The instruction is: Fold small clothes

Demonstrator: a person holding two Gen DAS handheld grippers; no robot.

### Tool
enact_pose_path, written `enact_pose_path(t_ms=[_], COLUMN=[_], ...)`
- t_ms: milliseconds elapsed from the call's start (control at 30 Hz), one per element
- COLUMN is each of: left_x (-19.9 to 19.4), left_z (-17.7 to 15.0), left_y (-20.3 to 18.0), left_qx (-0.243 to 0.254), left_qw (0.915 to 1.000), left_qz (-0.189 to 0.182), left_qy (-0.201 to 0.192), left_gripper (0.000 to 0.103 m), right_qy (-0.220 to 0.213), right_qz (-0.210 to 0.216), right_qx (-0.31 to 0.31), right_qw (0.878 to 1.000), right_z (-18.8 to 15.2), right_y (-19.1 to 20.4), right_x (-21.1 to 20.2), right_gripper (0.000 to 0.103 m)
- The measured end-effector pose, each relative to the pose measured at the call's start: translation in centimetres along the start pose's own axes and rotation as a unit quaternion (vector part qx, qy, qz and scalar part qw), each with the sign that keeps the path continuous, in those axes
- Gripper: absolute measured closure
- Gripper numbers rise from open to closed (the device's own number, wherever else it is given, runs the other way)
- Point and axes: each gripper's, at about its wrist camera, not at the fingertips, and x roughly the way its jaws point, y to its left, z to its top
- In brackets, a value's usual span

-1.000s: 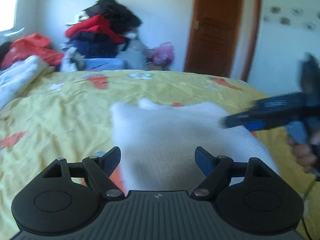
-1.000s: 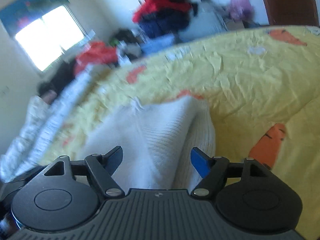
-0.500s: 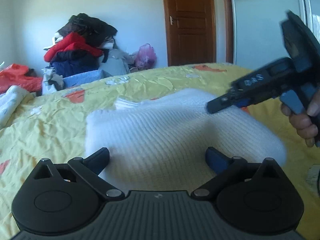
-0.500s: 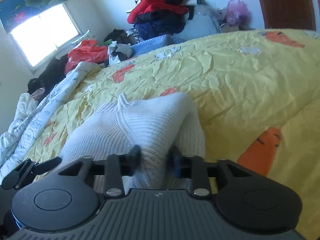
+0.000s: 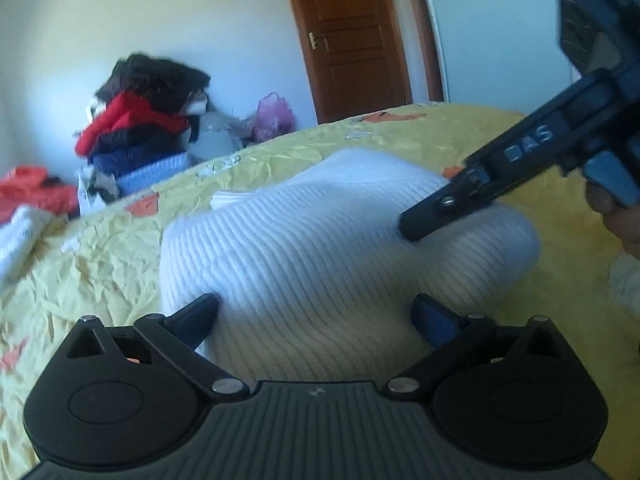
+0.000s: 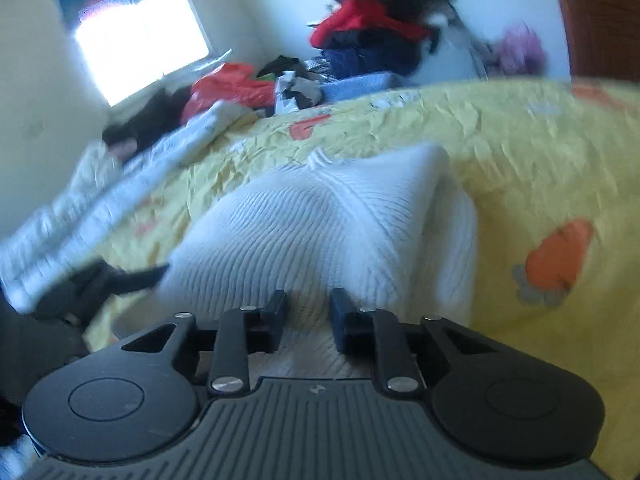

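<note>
White knit sweater (image 5: 320, 248) lies bunched mid-bedspread (image 6: 540, 152). Your R gripper (image 6: 306, 314) pinches its near edge; L gripper (image 5: 316, 316) straddles it, fingers spread. Risk: lifting one-sided lets folded layers slide apart.

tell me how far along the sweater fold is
Done: the white sweater is already doubled into a thick bundle on the yellow bedspread, with stacked layers showing at its right edge. In hand: the right tongs are shut on its near edge, while the left tongs sit open around the other side. Left: probably one more fold or a squaring-up, then releasing it. The clothes pile behind looks unfolded.
</note>
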Motion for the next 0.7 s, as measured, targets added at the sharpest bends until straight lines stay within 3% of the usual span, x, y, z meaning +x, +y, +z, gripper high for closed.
enact_pose_path(t_ms=[100,167,200,233,300,400,467,500,567,600,633,667,700], left_x=[-2.7,-5.1,-6.2,-7.0,-8.7,-10.6,-12.1,-12.6,-14.1,-15.0,-15.9,-16.4,-16.5], left_z=[0.3,-0.4,-0.8,-1.1,-1.9,-2.7,-2.6,-2.2,-1.1,-0.5,0.0,0.1,0.0], left_y=[1.4,2.8,4.0,5.4,8.7,14.7,19.6,21.8,25.5,26.3,26.2,25.4,24.0], left_qx=[-0.031,-0.040,-0.043,-0.045,-0.034,0.028,0.085,0.096,0.078,0.054,0.016,-0.020,-0.058], left_qw=[0.9994,0.9985,0.9978,0.9969,0.9929,0.9743,0.9498,0.9349,0.9092,0.9059,0.9106,0.9197,0.9333], left_qz=[-0.007,0.013,0.031,0.051,0.108,0.223,0.301,0.341,0.408,0.420,0.413,0.391,0.352], left_qy=[-0.016,-0.034,-0.039,-0.041,-0.037,-0.009,0.011,0.021,0.030,0.020,-0.002,-0.023,-0.043], left_gripper=[0.000,0.000,0.000,0.000,0.000,0.000,0.000,0.000,0.000,0.000,0.000,0.000,0.000], right_qy=[-0.002,-0.021,-0.032,-0.047,-0.070,-0.075,-0.066,-0.061,-0.045,-0.039,-0.037,-0.043,-0.054], right_qz=[-0.013,-0.021,-0.028,-0.041,-0.072,-0.184,-0.271,-0.317,-0.405,-0.431,-0.445,-0.441,-0.421], right_qx=[0.008,0.000,0.000,0.005,-0.004,-0.061,-0.134,-0.175,-0.253,-0.269,-0.264,-0.245,-0.216], right_qw=[1.000,1.000,0.999,0.998,0.995,0.978,0.951,0.930,0.877,0.860,0.855,0.863,0.879], right_z=[0.6,0.4,0.2,-0.3,-1.1,-1.8,-2.5,-2.9,-4.0,-4.4,-4.5,-4.5,-4.6], right_y=[0.9,1.3,1.2,1.1,0.1,-1.1,-1.3,-1.4,-1.9,-2.3,-2.6,-2.7,-2.5], right_x=[-2.1,-4.4,-5.6,-7.3,-9.7,-12.8,-14.4,-15.1,-16.0,-16.4,-16.8,-17.2,-17.4], right_gripper=[0.069,0.045,0.038,0.032,0.032,0.031,0.027,0.025,0.020,0.020,0.020,0.018,0.017])
